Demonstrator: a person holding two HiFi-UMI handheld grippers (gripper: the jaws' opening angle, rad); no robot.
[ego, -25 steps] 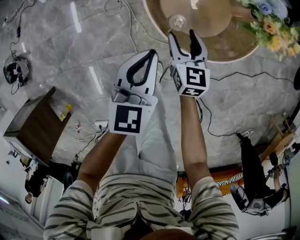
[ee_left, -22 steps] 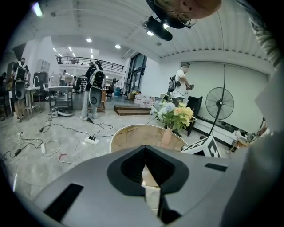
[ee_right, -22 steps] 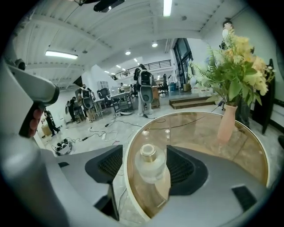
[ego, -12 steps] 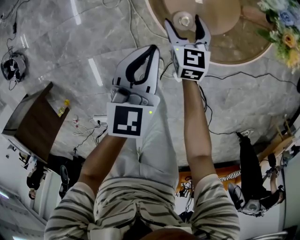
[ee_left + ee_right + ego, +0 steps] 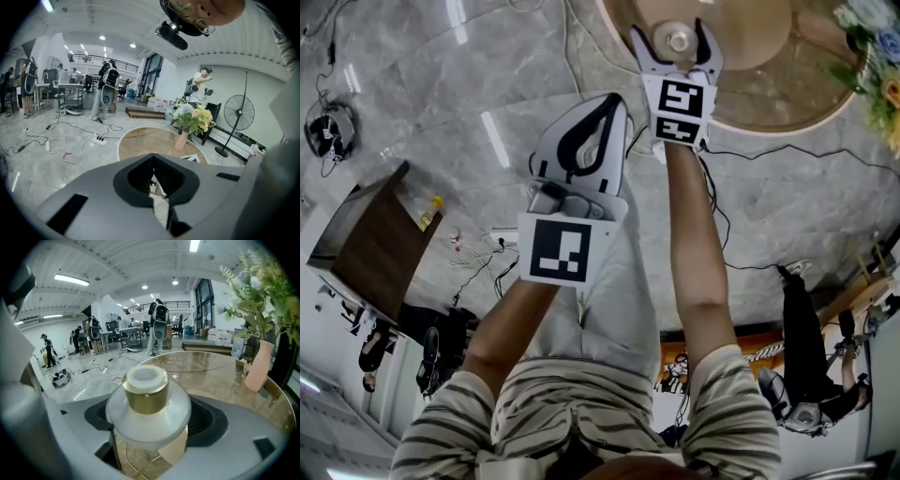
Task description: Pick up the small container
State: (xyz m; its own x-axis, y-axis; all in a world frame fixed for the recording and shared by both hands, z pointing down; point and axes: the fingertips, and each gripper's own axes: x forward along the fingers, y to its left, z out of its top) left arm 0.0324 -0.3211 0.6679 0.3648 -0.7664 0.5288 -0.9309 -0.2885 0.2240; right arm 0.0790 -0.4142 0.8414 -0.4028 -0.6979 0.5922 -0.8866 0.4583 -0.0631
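**Head view, looking steeply down.** The right gripper (image 5: 677, 45) is held out at 12 o'clock, over the near edge of a round table (image 5: 769, 111) with a wood-toned top. Its jaws stand wide apart, one on each side of the container (image 5: 679, 38), which stands upright on the table top near the edge.

**Right gripper view.** The container fills the space between the jaws. It has a frosted white body with a broad shoulder, a gold collar and a white cap. A dark gap shows between the shoulder and the jaw at 3 o'clock. At 9 o'clock the shoulder overlaps the jaw, and contact there cannot be judged.

**Left gripper.** The left gripper (image 5: 613, 101) lies at 7 o'clock of the right one, off the table and above the grey stone floor (image 5: 412, 103). Its jaws are closed with the tips meeting, and they hold nothing. The left gripper view shows only the loop-shaped opening behind the tips.

**Surroundings.**
- A pink vase (image 5: 258, 365) of flowers stands on the table at 2 o'clock of the container in the right gripper view.
- A dark wooden cabinet (image 5: 370, 246) sits at 9 o'clock of the head view, with cables (image 5: 478, 267) on the floor beside it.
- A pedestal fan (image 5: 238, 112) appears at 3 o'clock of the left gripper view.
- A striped shirt (image 5: 581, 422) shows at 6 o'clock of the head view.
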